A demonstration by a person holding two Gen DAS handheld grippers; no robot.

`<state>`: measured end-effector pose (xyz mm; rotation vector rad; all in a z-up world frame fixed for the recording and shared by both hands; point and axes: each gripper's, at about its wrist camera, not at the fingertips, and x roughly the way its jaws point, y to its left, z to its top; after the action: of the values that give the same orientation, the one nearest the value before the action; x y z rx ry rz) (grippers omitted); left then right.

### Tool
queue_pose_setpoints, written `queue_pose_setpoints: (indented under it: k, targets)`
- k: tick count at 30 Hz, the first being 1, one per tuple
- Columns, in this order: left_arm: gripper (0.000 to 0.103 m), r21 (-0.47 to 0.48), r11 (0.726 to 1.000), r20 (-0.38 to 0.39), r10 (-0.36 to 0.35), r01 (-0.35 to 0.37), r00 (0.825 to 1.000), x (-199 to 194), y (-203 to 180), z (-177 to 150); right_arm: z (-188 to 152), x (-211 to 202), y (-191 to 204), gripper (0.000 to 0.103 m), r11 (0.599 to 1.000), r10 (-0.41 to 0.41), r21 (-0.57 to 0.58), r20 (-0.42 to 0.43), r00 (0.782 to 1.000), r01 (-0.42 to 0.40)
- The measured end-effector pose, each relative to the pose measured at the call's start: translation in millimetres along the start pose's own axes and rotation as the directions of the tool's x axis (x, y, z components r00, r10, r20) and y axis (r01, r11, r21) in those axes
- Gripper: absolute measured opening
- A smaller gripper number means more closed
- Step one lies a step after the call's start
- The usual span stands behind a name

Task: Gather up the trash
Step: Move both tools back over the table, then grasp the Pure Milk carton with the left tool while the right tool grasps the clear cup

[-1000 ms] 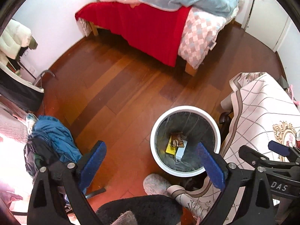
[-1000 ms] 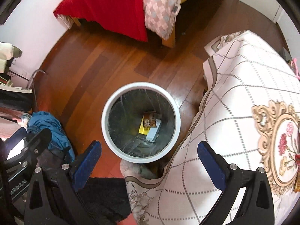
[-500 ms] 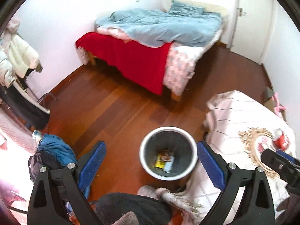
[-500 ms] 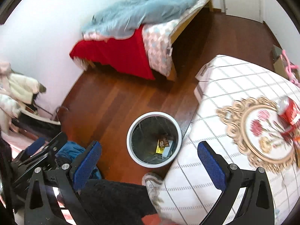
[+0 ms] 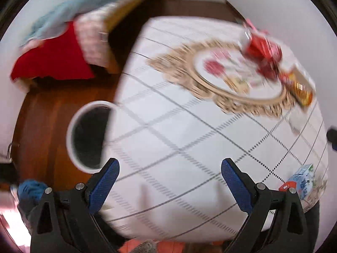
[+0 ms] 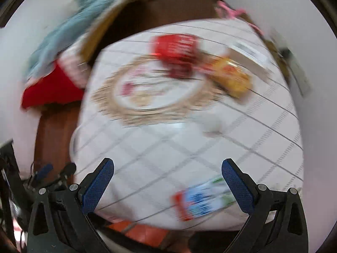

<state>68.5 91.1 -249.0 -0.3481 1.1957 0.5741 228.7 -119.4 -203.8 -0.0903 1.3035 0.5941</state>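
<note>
Floor-standing bin (image 5: 72, 139) beside table (image 5: 168, 147), contents hidden.

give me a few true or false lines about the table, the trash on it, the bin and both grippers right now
1. The left gripper is open and holds nothing. True.
2. The right gripper is shut on the red crushed can. False: its jaws are apart and empty, and the can lies far ahead on the white checked tablecloth.
3. The white round trash bin stands on the wooden floor beside the table, partly hidden by the cloth. True.
4. The blue and white carton lies at the near edge of the table. True.
5. The yellow snack packet is inside the bin. False: it lies on the table beside the red can.
</note>
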Motion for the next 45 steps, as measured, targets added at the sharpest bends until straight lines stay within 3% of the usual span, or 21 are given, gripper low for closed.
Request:
queue_pose_setpoints:
  k: [4, 9, 11, 13, 15, 20, 23, 26, 30, 33, 35, 38, 39, 41, 43, 45]
  targets:
    - [0.099, 0.07, 0.998, -0.049, -0.001, 0.004, 0.999, 28.7, -32.4, 8.8, 23.3, 30.4, -38.2, 0.082, 0.996, 0.024, 0.084, -0.021, 0.999, -0.023]
    - [0.099, 0.09, 0.996, -0.072, 0.001, 0.006, 0.997, 45.1, -41.8, 19.8, 40.1, 62.8, -41.3, 0.079, 0.991, 0.048, 0.126, -0.04, 0.998, -0.043]
    - [0.099, 0.09, 0.996, -0.075, 0.016, -0.009, 0.997, 49.0, -42.1, 23.3, 46.0, 73.1, -38.1, 0.071, 0.992, 0.048, 0.12, -0.052, 0.998, -0.041]
    - [0.099, 0.095, 0.995, -0.082, 0.022, -0.014, 0.996, 54.3, -41.8, 27.7, 49.4, 84.1, -33.3, 0.052, 0.994, 0.044, 0.104, -0.076, 0.996, -0.036]
    - [0.099, 0.101, 0.995, -0.085, 0.03, -0.021, 0.996, 57.2, -42.6, 30.1, 48.9, 88.3, -29.7, 0.043, 0.996, 0.037, 0.086, -0.078, 0.996, -0.03]
    - [0.099, 0.159, 0.987, -0.043, 0.043, -0.035, 0.998, 41.6, -52.9, 28.3, 36.6, 65.9, -36.2, 0.043, 0.999, 0.022, 0.045, -0.052, 0.998, -0.02]
    - [0.099, 0.255, 0.967, 0.012, -0.004, 0.0, 1.0, 14.3, -80.0, 20.9, 19.9, 42.5, -51.2, 0.043, 0.999, 0.003, 0.032, -0.041, 0.999, -0.001]
    - [0.099, 0.375, 0.924, 0.031, -0.097, 0.079, 0.995, -12.9, -114.0, 7.7, -6.4, 18.0, -77.6, 0.043, 0.999, -0.025, 0.045, -0.034, 0.999, 0.027]
    - [0.099, 0.515, 0.828, -0.068, -0.221, 0.224, 0.973, -24.5, -160.8, -9.0, -35.1, 6.3, -112.4, 0.043, 0.995, -0.045, 0.091, -0.051, 0.998, 0.049]
    - [0.099, 0.574, 0.765, -0.15, -0.253, 0.292, 0.956, -14.8, -196.6, -22.8, -52.7, 10.0, -134.8, 0.043, 0.989, -0.051, 0.138, -0.071, 0.996, 0.061]
    - [0.098, 0.585, 0.746, -0.192, -0.255, 0.319, 0.948, -4.9, -212.8, -31.4, -59.4, 12.2, -143.9, 0.043, 0.985, -0.047, 0.16, -0.075, 0.996, 0.059]
    - [0.093, 0.592, 0.736, -0.212, -0.251, 0.329, 0.944, 4.4, -225.0, -37.7, -66.3, 12.7, -151.6, 0.043, 0.983, -0.043, 0.175, -0.073, 0.996, 0.055]
    - [0.078, 0.596, 0.736, -0.21, -0.245, 0.323, 0.946, 7.3, -227.9, -38.5, -67.4, 12.6, -153.1, 0.043, 0.983, -0.04, 0.177, -0.072, 0.997, 0.053]
    - [0.061, 0.589, 0.743, -0.218, -0.233, 0.318, 0.948, 14.1, -228.3, -36.5, -68.4, 13.5, -153.5, 0.043, 0.983, -0.039, 0.176, -0.072, 0.997, 0.052]
    - [0.06, 0.563, 0.764, -0.21, -0.239, 0.317, 0.948, 14.9, -225.1, -33.4, -68.2, 13.9, -152.3, 0.043, 0.984, -0.035, 0.173, -0.068, 0.997, 0.047]
    - [0.06, 0.535, 0.8, -0.173, -0.211, 0.272, 0.962, 14.8, -215.3, -27.2, -67.3, 13.8, -148.5, 0.043, 0.985, -0.036, 0.164, -0.067, 0.997, 0.047]
